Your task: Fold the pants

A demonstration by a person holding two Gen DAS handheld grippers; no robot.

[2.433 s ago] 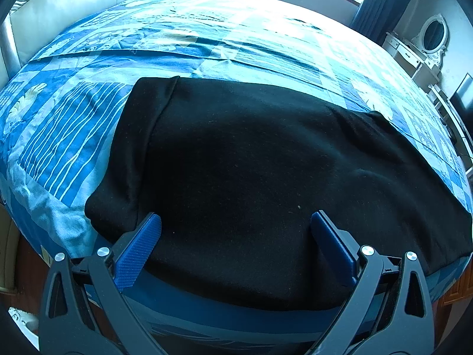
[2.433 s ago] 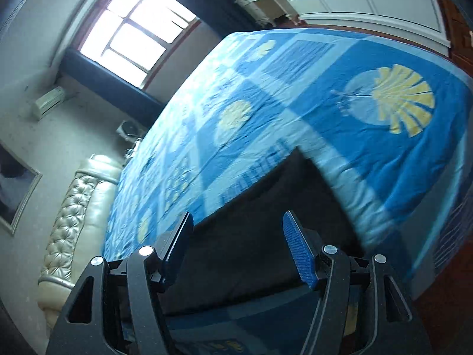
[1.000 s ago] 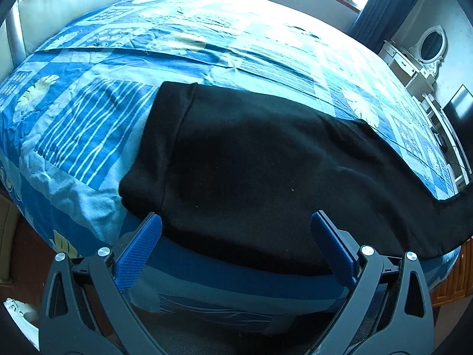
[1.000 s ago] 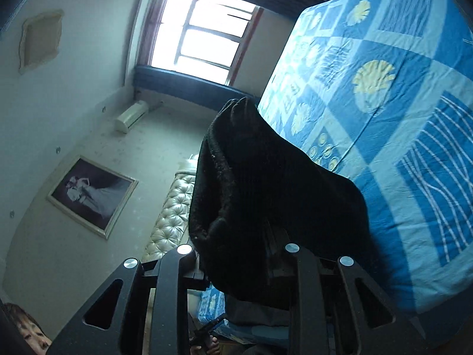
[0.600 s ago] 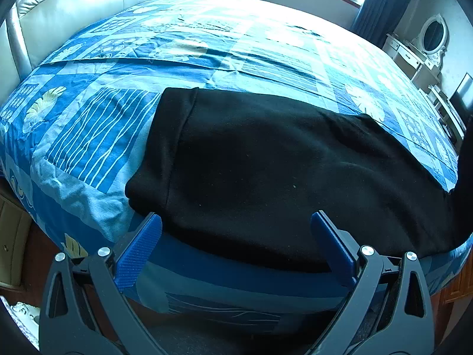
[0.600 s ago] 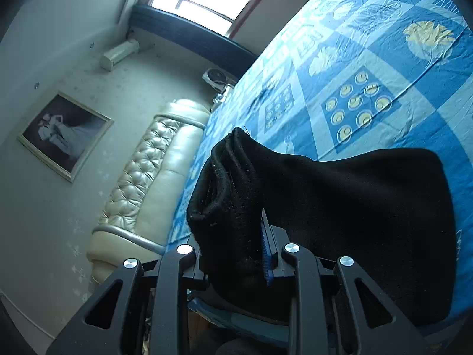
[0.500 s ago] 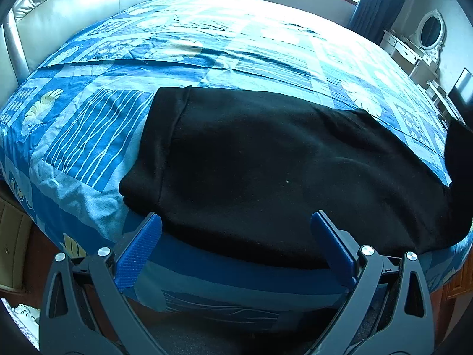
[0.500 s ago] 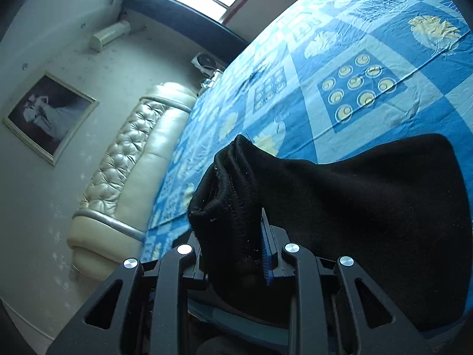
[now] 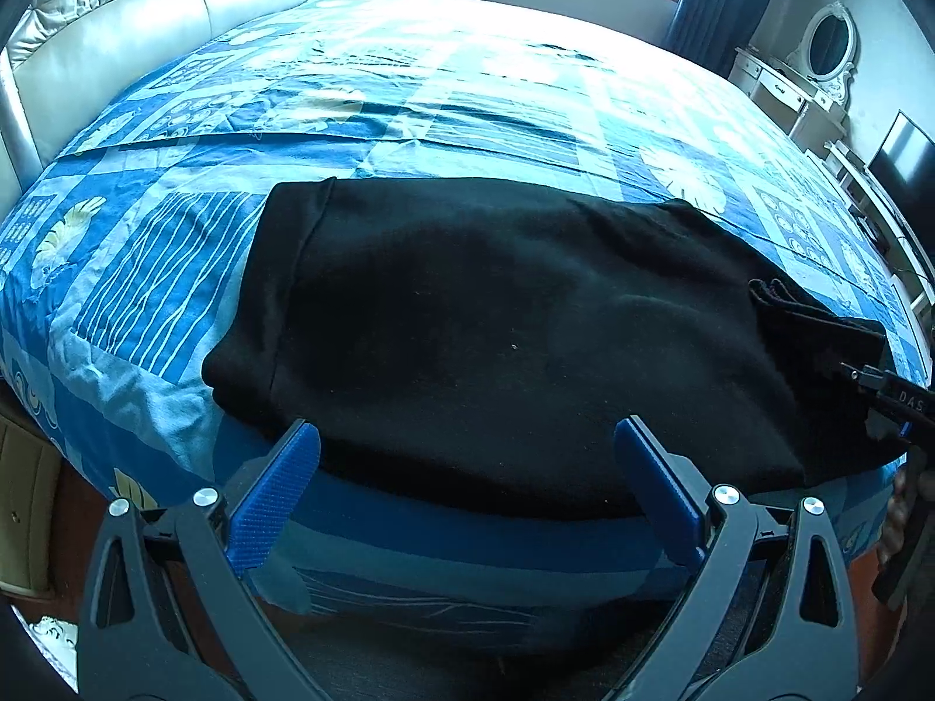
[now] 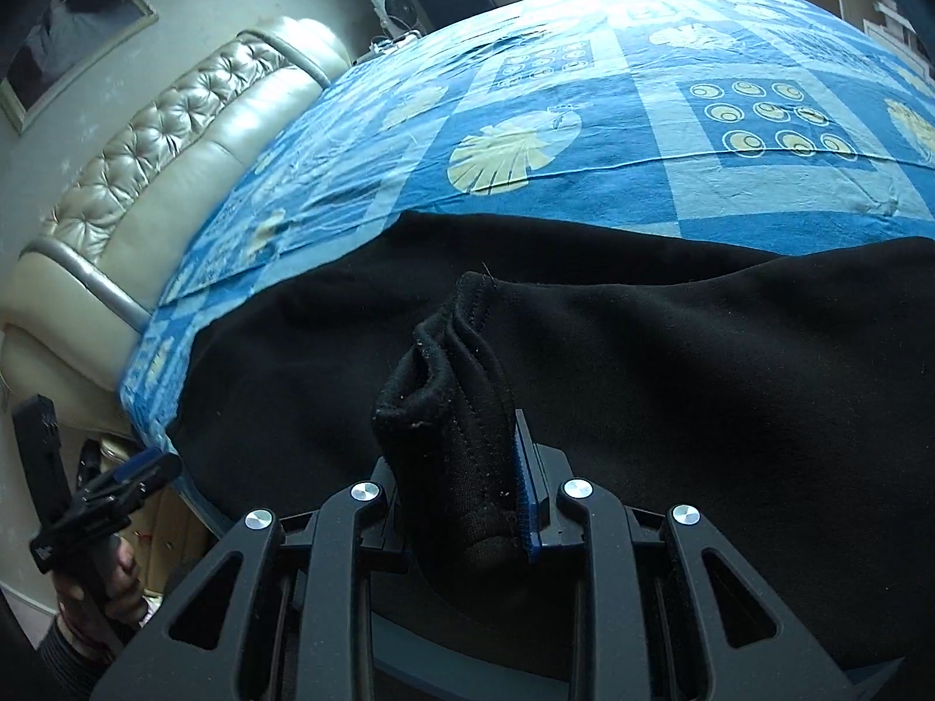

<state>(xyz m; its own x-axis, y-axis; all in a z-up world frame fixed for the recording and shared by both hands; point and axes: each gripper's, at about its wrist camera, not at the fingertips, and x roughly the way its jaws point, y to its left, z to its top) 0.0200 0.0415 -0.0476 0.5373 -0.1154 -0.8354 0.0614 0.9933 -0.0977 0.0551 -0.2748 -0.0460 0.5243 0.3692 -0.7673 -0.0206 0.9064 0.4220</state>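
Note:
Black pants [image 9: 497, 327] lie flat across the near edge of a bed, waistband at the left. My left gripper [image 9: 464, 467] is open and empty, hovering just off the pants' near edge. My right gripper [image 10: 467, 467] is shut on the bunched leg cuff [image 10: 450, 385] of the pants [image 10: 672, 362] and holds it folded back over the rest of the garment. In the left wrist view the folded cuff [image 9: 812, 321] and the right gripper [image 9: 888, 397] show at the far right. In the right wrist view the left gripper [image 10: 123, 482] shows at the lower left.
The bed has a blue patterned sheet [image 9: 409, 99]. A cream tufted headboard [image 9: 146, 17] runs along the left. A white dresser with an oval mirror [image 9: 818, 58] and a TV [image 9: 900, 152] stand at the right. The bed edge [image 9: 467, 555] drops to the floor below the grippers.
My right gripper, open over the leg end at first, closed on the cuff, lifted it and carried it over the pants toward the waistband. The left gripper stayed open near the front edge.

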